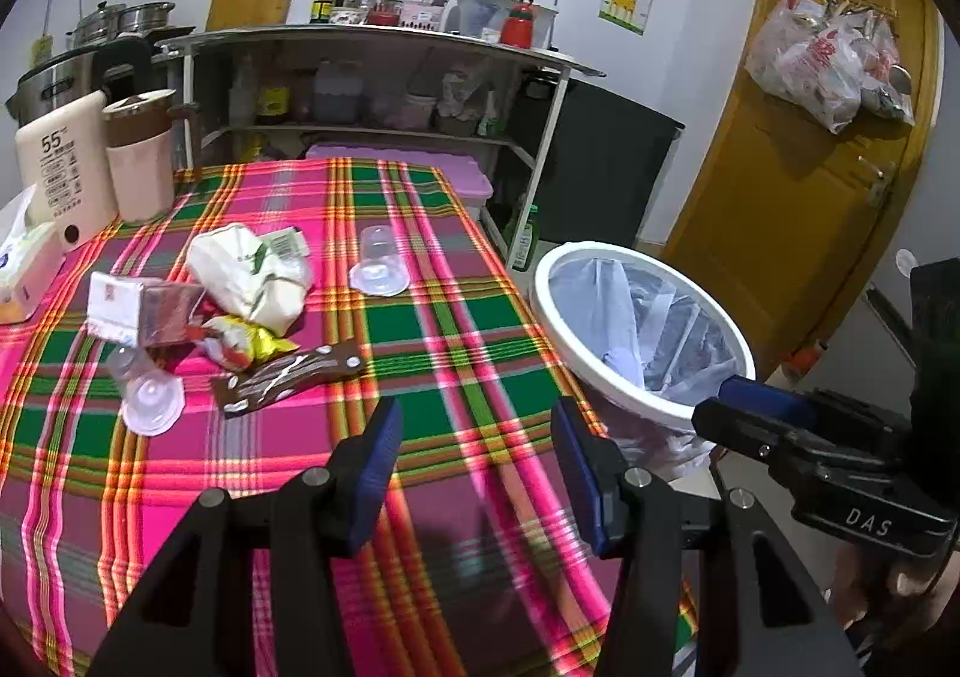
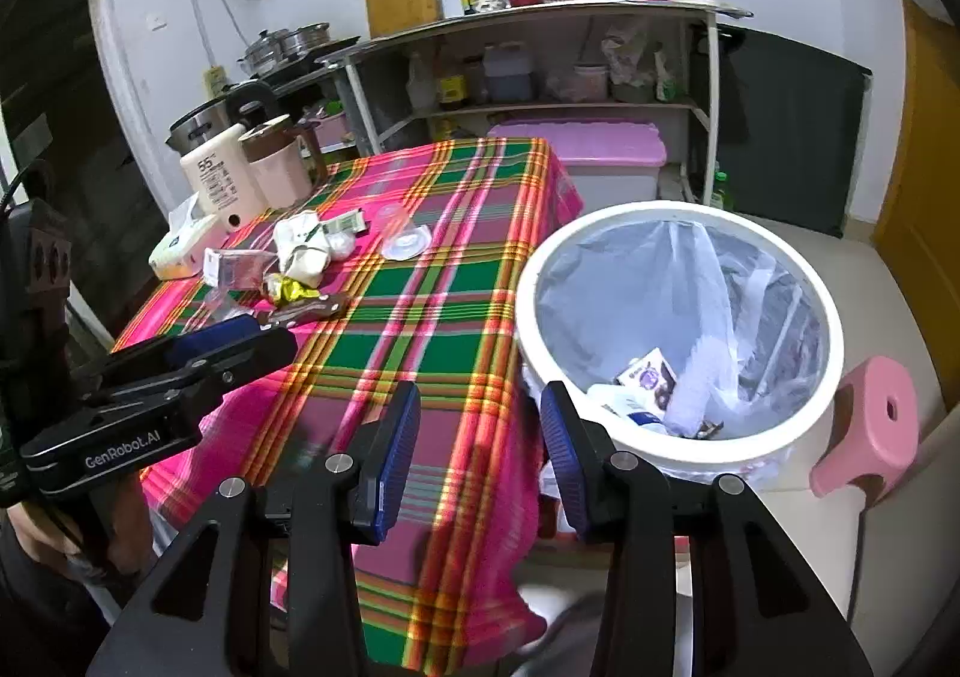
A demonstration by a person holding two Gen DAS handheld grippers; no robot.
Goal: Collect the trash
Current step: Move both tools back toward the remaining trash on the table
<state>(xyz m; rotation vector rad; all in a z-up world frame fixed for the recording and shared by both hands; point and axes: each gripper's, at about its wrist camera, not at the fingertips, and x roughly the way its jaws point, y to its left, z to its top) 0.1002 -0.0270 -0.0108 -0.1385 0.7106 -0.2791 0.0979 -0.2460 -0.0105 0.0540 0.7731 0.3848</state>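
Litter lies on the plaid table (image 1: pixel 456 329): a crumpled white bag (image 1: pixel 252 275), a yellow wrapper (image 1: pixel 249 341), a brown wrapper (image 1: pixel 288 377), a clear box (image 1: pixel 138 311) and two tipped clear cups (image 1: pixel 378 263) (image 1: pixel 147 389). A white bin (image 2: pixel 678 452) with a plastic liner stands off the table's right edge and holds some packets (image 2: pixel 648 377). My left gripper (image 1: pixel 477 467) hovers open over the near cloth, nothing between its blue pads. My right gripper (image 2: pixel 477 455) is open and empty at the table's edge beside the bin, also visible in the left wrist view (image 1: pixel 750 407).
A tissue box (image 1: pixel 24 269), a cream flask (image 1: pixel 66 167) and a pink jug (image 1: pixel 141 161) stand at the table's far left. Behind are a metal shelf (image 1: pixel 384 77) and a purple-lidded crate (image 2: pixel 594 155). A pink stool (image 2: pixel 870 425) sits right of the bin.
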